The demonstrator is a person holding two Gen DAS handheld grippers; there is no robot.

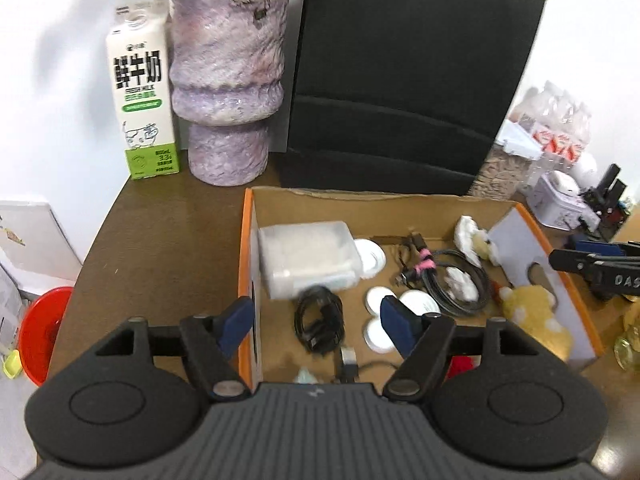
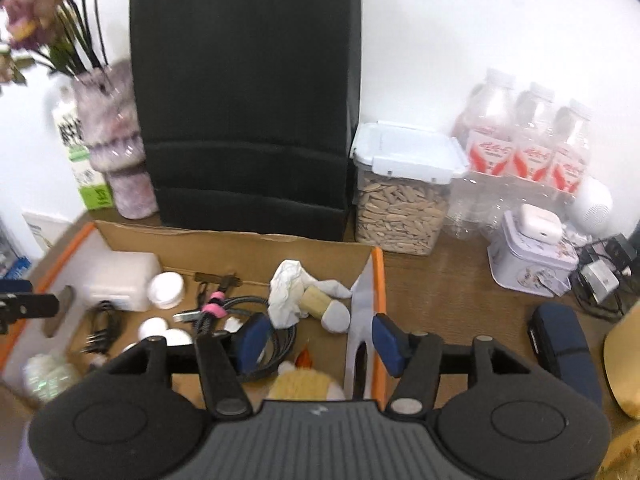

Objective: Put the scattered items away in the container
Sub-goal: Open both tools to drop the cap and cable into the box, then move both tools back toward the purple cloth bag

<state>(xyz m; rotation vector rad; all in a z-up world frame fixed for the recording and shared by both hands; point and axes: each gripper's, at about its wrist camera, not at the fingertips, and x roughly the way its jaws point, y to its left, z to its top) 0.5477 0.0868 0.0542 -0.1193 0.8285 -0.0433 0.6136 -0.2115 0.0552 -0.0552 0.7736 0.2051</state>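
**Box filling up, both grippers standing open above it**

Table (image 1: 160, 240) of dark brown wood is carrying everything. A tall black paper bag (image 2: 244, 100) is standing at the back against the wall, directly behind the cardboard box (image 1: 360, 200), whose orange-edged walls are enclosing the gathered items. Left of the bag, a mottled purple vase (image 1: 228, 88) is holding dark stems, and a milk carton (image 1: 140, 92) is standing just beside it. Right of the bag, a clear canister (image 2: 400, 208) of seeds is sitting near a pack of bottles (image 2: 528, 140) and a white tin (image 2: 528, 264).

Inside the box, a frosted plastic case (image 1: 308, 260) is lying in the back left corner, a yellow plush toy (image 1: 536, 316) is resting against the right wall, coiled black cables (image 1: 320, 320) are lying near the front, and several white round lids (image 1: 380, 300) are sitting between them.

The left gripper (image 1: 320, 324) is hovering over the box's front left corner, its fingers apart and nothing between them; one finger is outside the wall. The right gripper (image 2: 320, 340) is straddling the right wall, its fingers also apart and holding nothing. A dark blue case (image 2: 560, 340) is lying on the table outside the box, near the right gripper.
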